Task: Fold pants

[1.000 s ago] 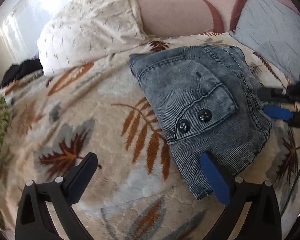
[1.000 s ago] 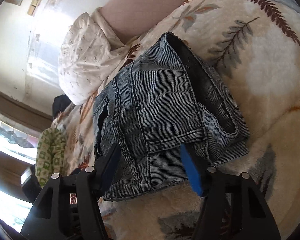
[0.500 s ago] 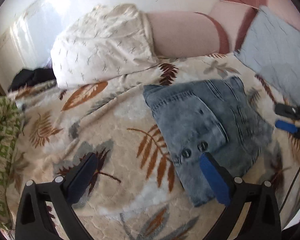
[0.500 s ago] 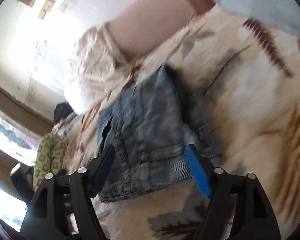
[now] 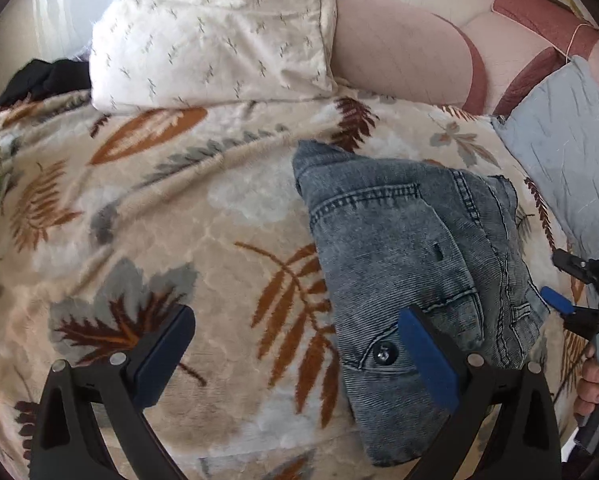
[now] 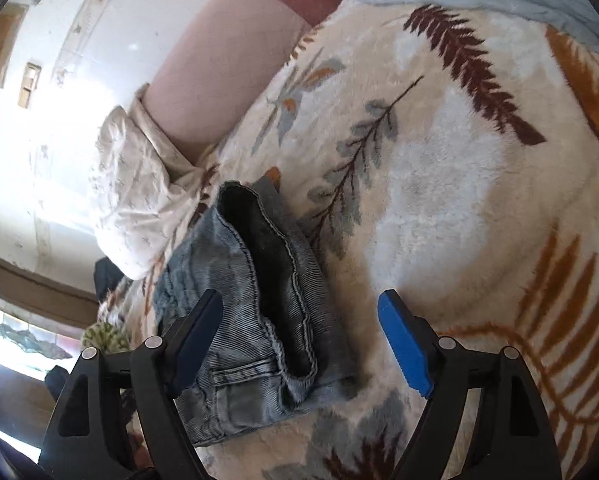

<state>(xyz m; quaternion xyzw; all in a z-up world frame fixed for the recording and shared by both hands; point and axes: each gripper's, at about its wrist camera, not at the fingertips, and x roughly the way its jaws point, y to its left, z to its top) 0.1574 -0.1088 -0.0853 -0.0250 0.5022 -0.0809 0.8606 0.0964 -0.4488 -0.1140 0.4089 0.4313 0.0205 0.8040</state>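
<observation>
your folded pants point(image 5: 415, 264) lie in a compact denim bundle on the bed, on the leaf-print blanket point(image 5: 187, 240), between the white pillow point(image 5: 215, 36) and the grey-blue pillow point(image 5: 567, 160); the pocket button faces up near your left gripper point(image 5: 299, 356); its jaws stand spread wide with nothing pinched, 1 blue pad hanging over the bundle's near part, the other over bare blanket; your right gripper point(image 6: 303, 340) has jaws that have just been opening and now stand spread, gripping nothing, with the bundle's edge lying below and between them; in the left wrist view your right hand point(image 5: 589, 380) shows at the right edge beside the bundle.
</observation>
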